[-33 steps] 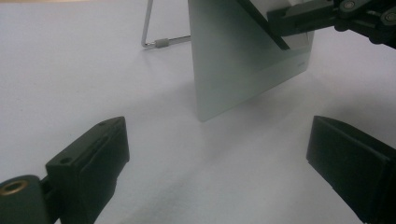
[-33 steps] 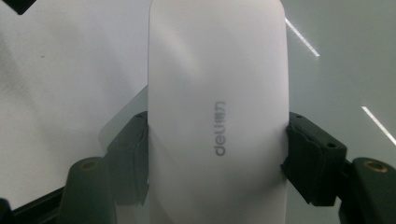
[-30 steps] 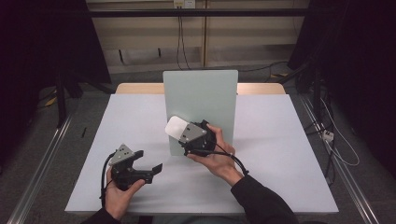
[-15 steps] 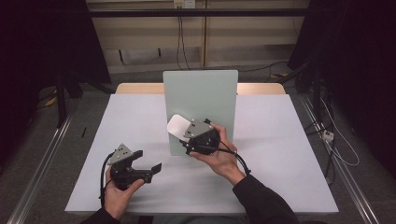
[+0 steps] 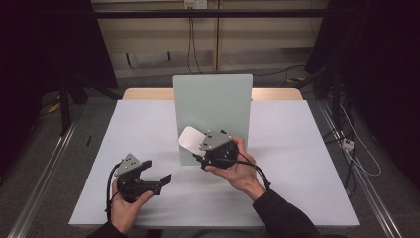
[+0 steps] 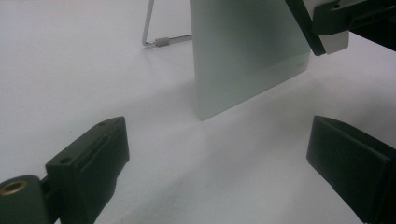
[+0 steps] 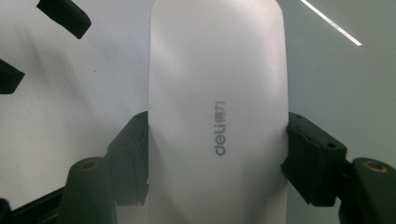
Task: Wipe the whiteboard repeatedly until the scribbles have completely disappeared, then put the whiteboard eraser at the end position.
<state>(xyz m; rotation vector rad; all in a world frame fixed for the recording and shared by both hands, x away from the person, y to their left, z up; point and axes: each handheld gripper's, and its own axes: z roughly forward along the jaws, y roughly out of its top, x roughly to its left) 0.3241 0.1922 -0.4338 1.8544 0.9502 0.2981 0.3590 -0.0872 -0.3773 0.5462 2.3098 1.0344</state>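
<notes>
Nearest the person, the left tool rests low over the white worktop with its jaws spread wide and nothing between them. A little farther on, the right tool pinches a white eraser by its 2 long sides and holds it up, just in front of the upright pale green board. The step looks like bringing the eraser to the board. Next, its flat face should likely press on the board.
</notes>
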